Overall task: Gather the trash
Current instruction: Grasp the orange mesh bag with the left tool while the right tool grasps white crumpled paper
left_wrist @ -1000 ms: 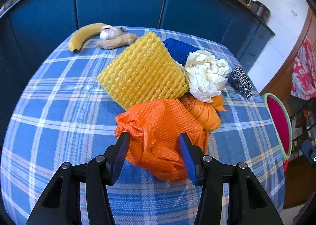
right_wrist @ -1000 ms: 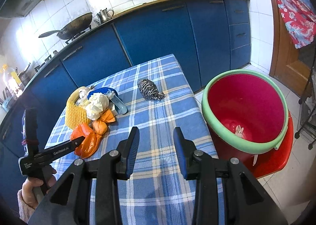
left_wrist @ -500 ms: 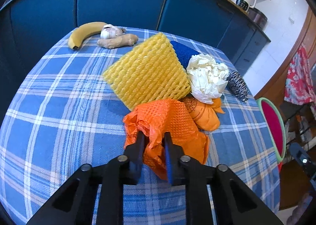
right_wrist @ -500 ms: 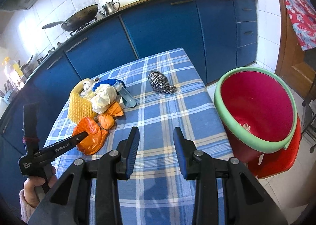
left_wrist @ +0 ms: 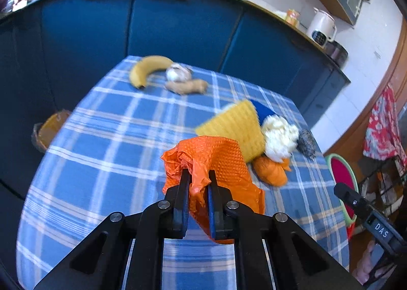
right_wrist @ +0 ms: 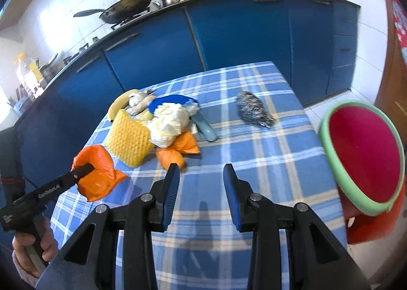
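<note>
Since a second ago, my left gripper (left_wrist: 199,175) has gone from standing wide around the orange plastic bag (left_wrist: 221,160) to being clamped on a crumpled fold of it, and the bag now hangs off the blue checked tablecloth (left_wrist: 109,142) instead of lying against the pile. From the right wrist view I see the same bag (right_wrist: 98,175) bunched at the tip of that gripper (right_wrist: 85,170), clear of the cloth, with the person's hand (right_wrist: 33,246) around the handle low at the left edge.

My right gripper (right_wrist: 201,175) hovers over bare cloth with its jaws partly apart and nothing between them.

Just beyond the lifted bag sits what is left of the pile: a yellow foam net (left_wrist: 234,127), a second small orange bundle (left_wrist: 271,173), a wad of white paper (left_wrist: 279,135) and a blue item (left_wrist: 263,112) behind them, all touching. A dark metal scourer (right_wrist: 250,109) lies apart, nearer the right edge of the table. At the far end lie a banana (left_wrist: 146,70), a garlic bulb (left_wrist: 178,74) and a piece of ginger (left_wrist: 187,86).

Off the table's right side stands the red bin with a green rim (right_wrist: 361,155), tilted towards me.
</note>
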Demonstrator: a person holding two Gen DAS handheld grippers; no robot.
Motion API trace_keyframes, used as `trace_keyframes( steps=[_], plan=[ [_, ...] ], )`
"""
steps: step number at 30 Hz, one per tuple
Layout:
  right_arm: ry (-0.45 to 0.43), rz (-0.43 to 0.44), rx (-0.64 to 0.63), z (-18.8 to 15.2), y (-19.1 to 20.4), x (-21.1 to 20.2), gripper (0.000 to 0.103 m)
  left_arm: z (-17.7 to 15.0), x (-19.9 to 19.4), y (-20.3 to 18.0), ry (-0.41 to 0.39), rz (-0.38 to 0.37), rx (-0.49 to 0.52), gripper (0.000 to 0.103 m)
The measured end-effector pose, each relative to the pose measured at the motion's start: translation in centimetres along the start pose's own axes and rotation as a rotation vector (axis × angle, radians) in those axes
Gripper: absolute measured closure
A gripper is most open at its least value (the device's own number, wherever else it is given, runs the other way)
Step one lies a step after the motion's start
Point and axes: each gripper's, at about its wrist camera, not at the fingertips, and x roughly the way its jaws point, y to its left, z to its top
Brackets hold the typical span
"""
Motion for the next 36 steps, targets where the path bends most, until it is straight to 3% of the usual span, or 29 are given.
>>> trace_keyframes(
  steps=[9, 14, 17, 32, 33, 36],
  plan=[
    [0.026, 0.014, -0.030, 1.6, 2.7, 3.0, 0.062, 1.7, 0.5, 2.5, -0.027, 0.080, -0.027, 0.091],
    [0.042, 0.010, -0.023, 2.4, 3.5, 5.1, 0.060, 2.2, 1.4, 3.1, -0.030, 0.091, -0.038, 0.091],
    [0.037, -0.001, 0.007, 2.9, 3.5, 6.2, 0.052, 2.3, 1.9, 3.4, -0.030, 0.095, -0.042, 0.091],
    [0.076, 0.009, 0.057, 4.6, 3.9, 10.9, 0.052, 2.5, 3.7, 3.7, -0.004, 0.093, -0.060, 0.091],
    [0.081, 0.015, 0.065, 4.6, 3.8, 11.1, 0.053, 2.4, 3.7, 3.7, -0.003, 0.090, -0.059, 0.091],
    [0.088, 0.033, 0.087, 4.5, 3.6, 11.3, 0.072, 2.3, 3.7, 3.5, -0.001, 0.087, -0.057, 0.091]
  ],
)
